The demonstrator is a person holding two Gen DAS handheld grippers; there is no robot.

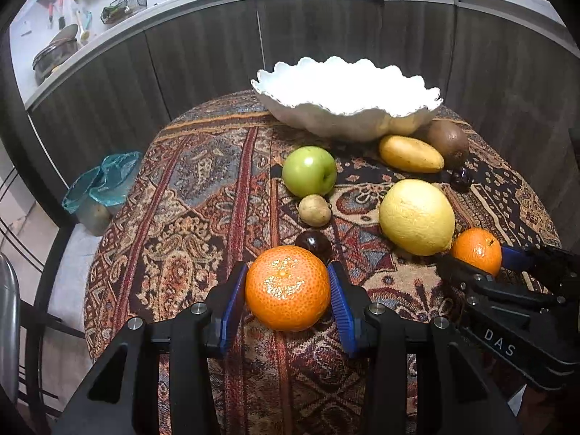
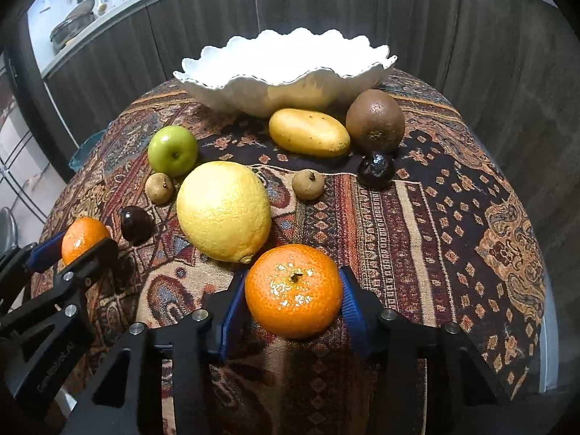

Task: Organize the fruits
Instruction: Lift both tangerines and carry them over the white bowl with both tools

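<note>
**Two Claws, Two Tangerines on a Patterned Cloth**

The left claw (image 1: 288, 291) sat at the lower centre of the left wrist view, its blue pads (image 1: 233, 301) pressed against both sides of a tangerine (image 1: 287, 287) resting on the patterned tablecloth (image 1: 203, 217). Its grasp was closed on the fruit. The right claw (image 2: 293, 293) filled the same spot in the right wrist view, clenched on a second tangerine (image 2: 293, 290) whose stem faced up.

Each claw showed in the other's camera: the right claw at the right edge of the left wrist view, the left claw at the lower left of the right wrist view.

Just above the left claw's tangerine lay a small dark fruit (image 1: 313, 243). Higher in the frame sat a small tan fruit (image 1: 314, 210), touching a green apple (image 1: 309, 171). A large lemon (image 1: 417, 217) lay right of centre, close beside the right claw's tangerine.

In the right wrist view, a second tan fruit (image 2: 308, 185) lay at centre, right of the lemon. A yellow mango (image 2: 309, 132) and a brown kiwi (image 2: 375, 120) rested side by side above it, with another dark fruit (image 2: 376, 169) just below the kiwi. A white scalloped bowl (image 2: 224, 88) stood at the upper centre, behind all the fruit. Dark cabinet doors (image 2: 203, 14) closed the background.
</note>
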